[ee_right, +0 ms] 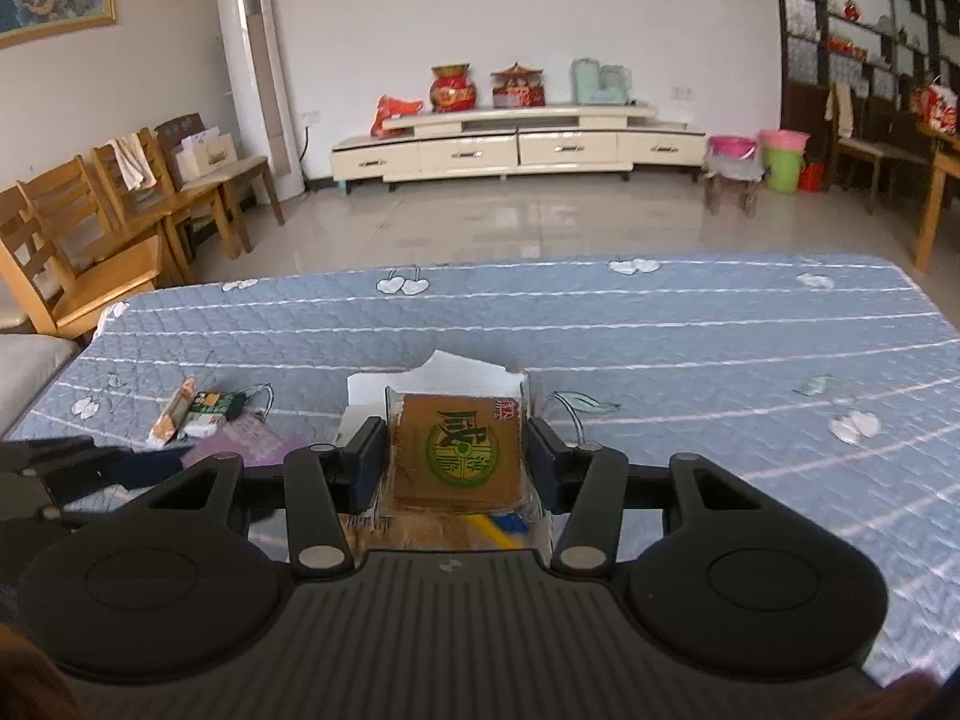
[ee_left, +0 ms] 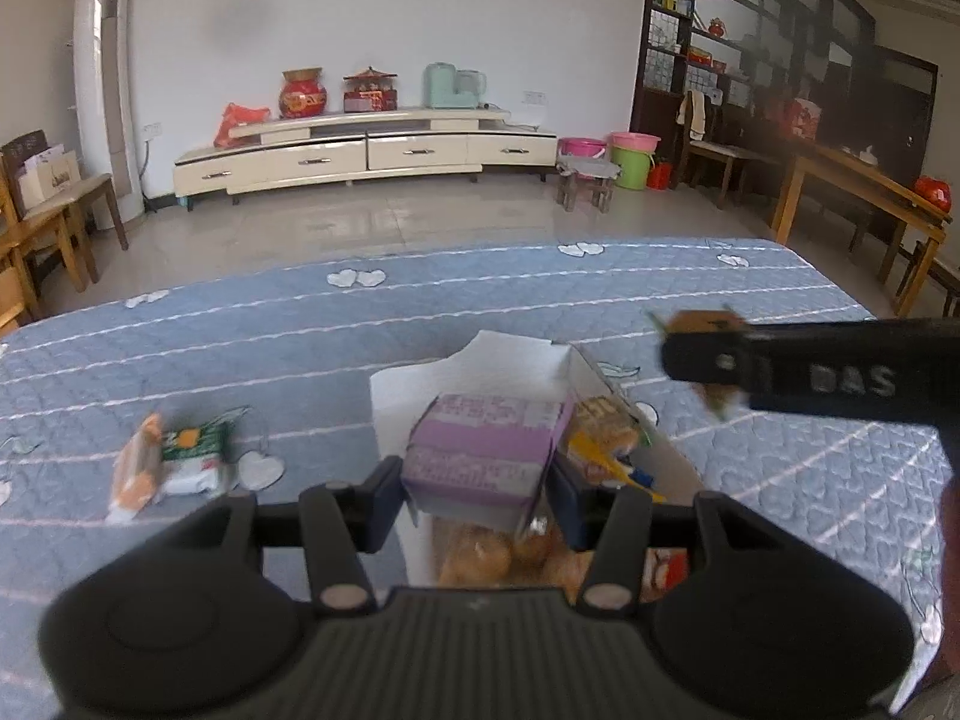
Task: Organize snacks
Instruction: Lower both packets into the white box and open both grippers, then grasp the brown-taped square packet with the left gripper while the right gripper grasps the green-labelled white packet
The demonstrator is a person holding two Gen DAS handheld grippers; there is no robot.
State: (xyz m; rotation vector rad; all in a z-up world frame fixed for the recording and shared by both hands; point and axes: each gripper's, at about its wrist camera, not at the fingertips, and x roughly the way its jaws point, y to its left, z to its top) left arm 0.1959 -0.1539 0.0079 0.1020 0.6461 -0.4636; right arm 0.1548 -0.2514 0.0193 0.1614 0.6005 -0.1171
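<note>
My left gripper (ee_left: 474, 480) is shut on a purple snack box (ee_left: 486, 456) and holds it over the open white box (ee_left: 408, 396), which has bread rolls and other packets inside. My right gripper (ee_right: 456, 462) is shut on a brown snack packet with a green round mark (ee_right: 459, 450), held above the same white box (ee_right: 366, 387). In the left wrist view the right gripper (ee_left: 702, 354) comes in from the right with the brown packet (ee_left: 699, 321). An orange packet (ee_left: 135, 468) and a green and white packet (ee_left: 195, 459) lie on the table to the left.
The table wears a blue quilted cloth (ee_right: 720, 348) with white heart patches. Wooden chairs (ee_right: 90, 240) stand off its left side. A cream TV cabinet (ee_right: 516, 144) stands at the far wall across the tiled floor.
</note>
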